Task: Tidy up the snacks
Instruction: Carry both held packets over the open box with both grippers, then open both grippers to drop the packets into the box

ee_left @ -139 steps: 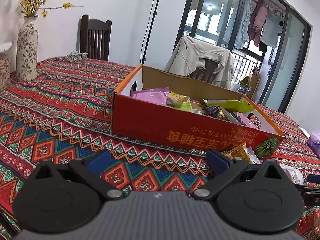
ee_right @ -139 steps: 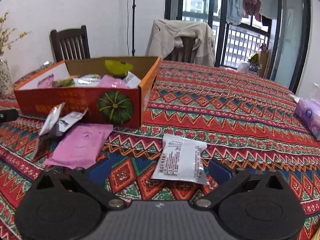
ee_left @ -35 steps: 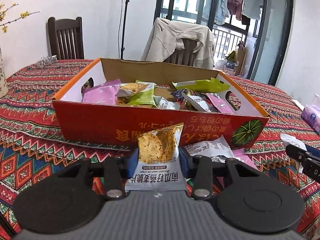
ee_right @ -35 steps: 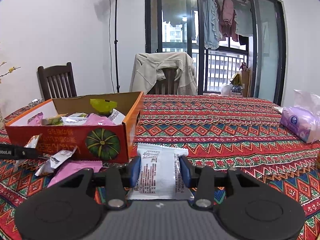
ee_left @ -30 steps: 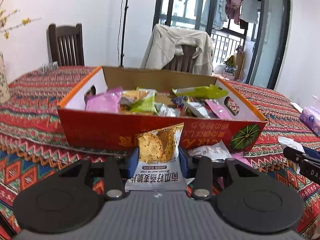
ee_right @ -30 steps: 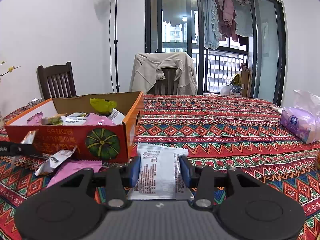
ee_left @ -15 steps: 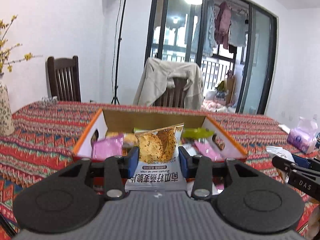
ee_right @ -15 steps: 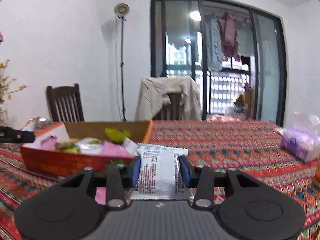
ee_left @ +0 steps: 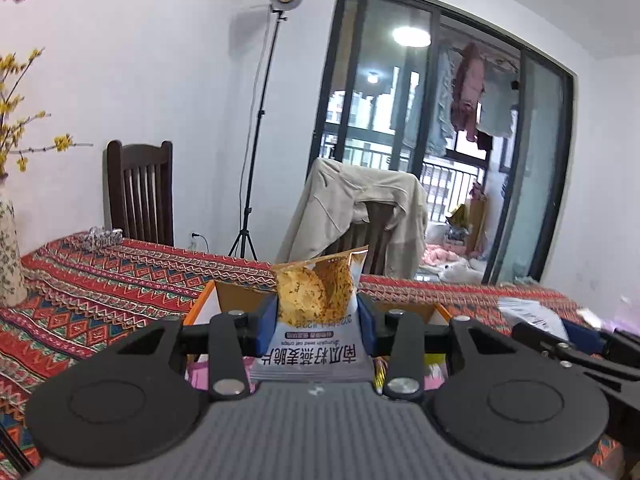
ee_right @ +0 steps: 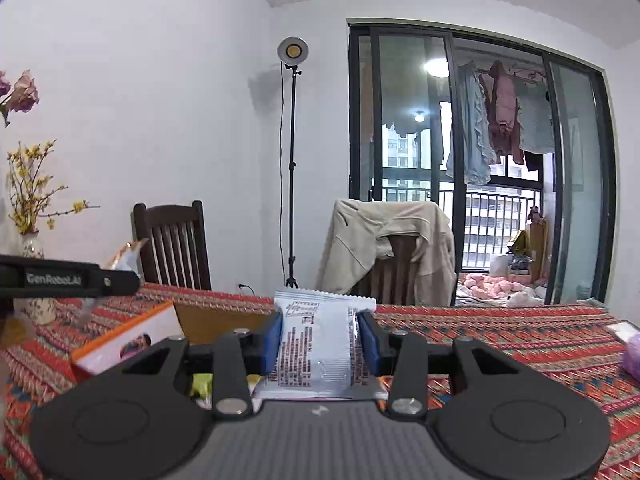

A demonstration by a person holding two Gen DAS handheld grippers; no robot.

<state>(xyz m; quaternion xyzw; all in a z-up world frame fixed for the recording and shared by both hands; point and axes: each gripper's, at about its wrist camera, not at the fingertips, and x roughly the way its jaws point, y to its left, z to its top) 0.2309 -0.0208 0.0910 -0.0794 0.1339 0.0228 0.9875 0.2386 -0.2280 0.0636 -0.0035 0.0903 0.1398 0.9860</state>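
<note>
My left gripper [ee_left: 316, 326] is shut on a crisp packet [ee_left: 316, 312], orange on top and white below, held upright above the near wall of the orange snack box [ee_left: 202, 304]. Most of that box is hidden behind the gripper body. My right gripper [ee_right: 322, 340] is shut on a white snack packet [ee_right: 320, 344] with red print, raised over the table. In the right wrist view the box [ee_right: 120, 344] lies low at the left, and the left gripper's arm [ee_right: 68, 280] crosses above it. The right gripper [ee_left: 576, 340] shows at the right edge of the left wrist view.
A red patterned tablecloth [ee_right: 500, 336] covers the table. A dark wooden chair [ee_right: 172, 240] and a chair draped with a beige jacket [ee_right: 384, 240] stand behind it, with a lamp stand [ee_right: 292, 160] between. A flower vase [ee_left: 10, 252] stands at the left; a purple tissue pack [ee_right: 632, 356] lies far right.
Both grippers have risen with their packets and tilted up, so the box has sunk low in both views. The grips on the two packets look unchanged.
</note>
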